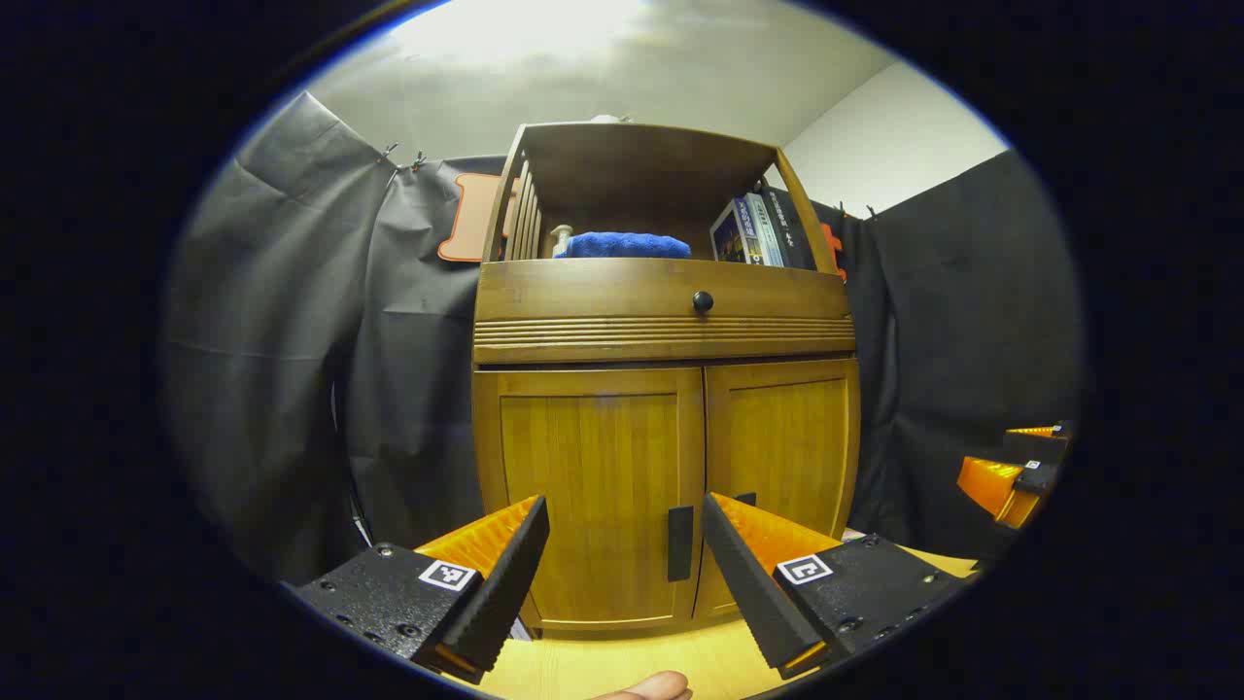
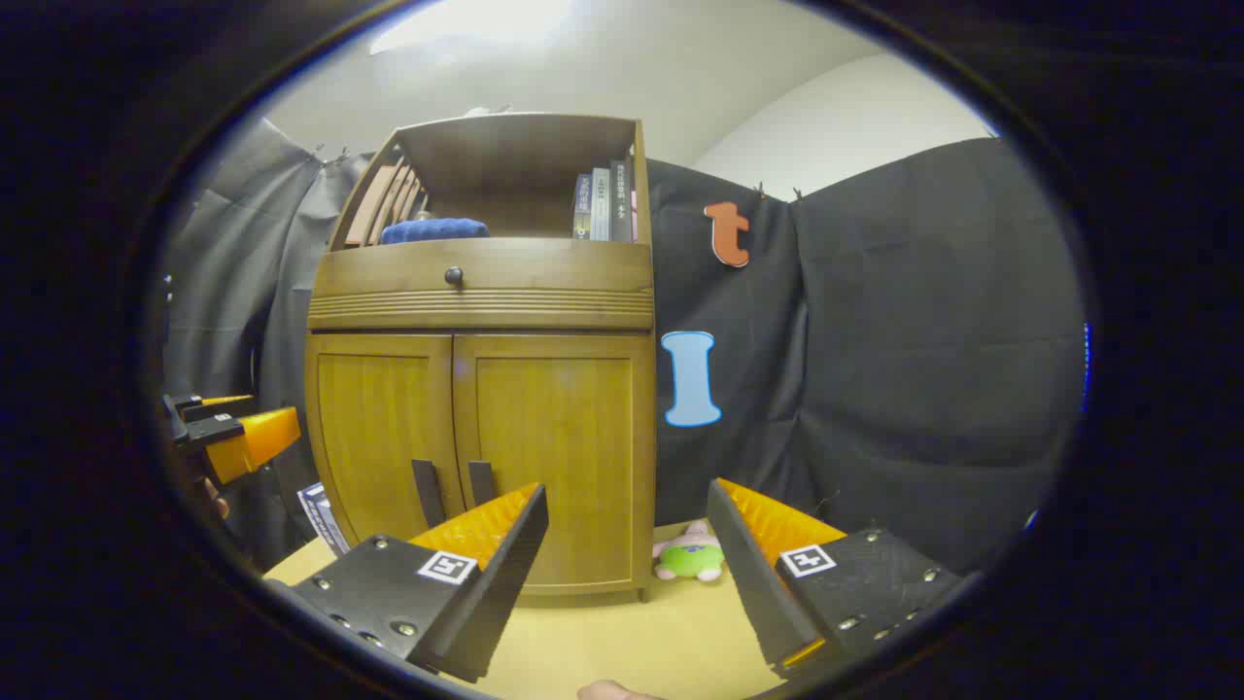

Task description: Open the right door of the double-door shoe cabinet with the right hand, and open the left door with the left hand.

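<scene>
The wooden shoe cabinet stands ahead on a yellow tabletop with both doors closed. In the left gripper view, its left door (image 1: 593,467) and right door (image 1: 787,447) meet at the middle, and a dark vertical handle (image 1: 680,542) sits on the left door. My left gripper (image 1: 624,530) is open just short of that handle, holding nothing. In the right gripper view, the right door (image 2: 564,428) carries its handle (image 2: 482,482) next to the left door's handle (image 2: 427,492). My right gripper (image 2: 627,520) is open, off the cabinet's right corner and apart from it.
Above the doors is a drawer with a round knob (image 1: 702,300), and an open shelf holds a blue towel (image 1: 627,245) and books (image 1: 763,231). A small plush toy (image 2: 692,560) lies right of the cabinet. A magazine (image 2: 321,515) leans at its left side.
</scene>
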Demonstrator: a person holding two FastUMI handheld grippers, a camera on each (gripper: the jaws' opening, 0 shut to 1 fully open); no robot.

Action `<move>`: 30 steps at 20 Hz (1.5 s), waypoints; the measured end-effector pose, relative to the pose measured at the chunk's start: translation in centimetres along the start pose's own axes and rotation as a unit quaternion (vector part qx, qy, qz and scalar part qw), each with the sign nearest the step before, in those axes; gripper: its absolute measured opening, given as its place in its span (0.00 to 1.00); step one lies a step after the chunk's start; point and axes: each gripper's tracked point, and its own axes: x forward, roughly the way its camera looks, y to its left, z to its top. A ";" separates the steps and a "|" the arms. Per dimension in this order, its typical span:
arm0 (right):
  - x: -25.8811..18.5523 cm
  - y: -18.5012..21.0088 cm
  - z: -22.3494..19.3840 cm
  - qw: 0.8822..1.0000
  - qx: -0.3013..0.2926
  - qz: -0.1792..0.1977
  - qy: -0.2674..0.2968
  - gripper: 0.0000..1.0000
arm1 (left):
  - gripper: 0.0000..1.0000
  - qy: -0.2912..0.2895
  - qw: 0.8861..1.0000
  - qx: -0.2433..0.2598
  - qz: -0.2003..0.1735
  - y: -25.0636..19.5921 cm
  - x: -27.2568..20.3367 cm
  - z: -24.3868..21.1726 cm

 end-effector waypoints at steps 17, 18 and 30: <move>3.6 8.2 -1.0 0.997 -0.024 0.073 0.003 0.98 | 0.99 0.007 1.000 0.004 0.008 1.0 0.0 -0.5; 4.3 9.0 -1.4 0.997 -0.027 0.078 0.005 1.00 | 0.99 0.007 1.000 0.004 0.010 1.4 0.1 -0.5; 15.3 16.4 -9.1 0.991 -0.004 0.107 0.081 0.98 | 0.99 0.004 1.000 0.014 0.022 5.3 0.8 -1.0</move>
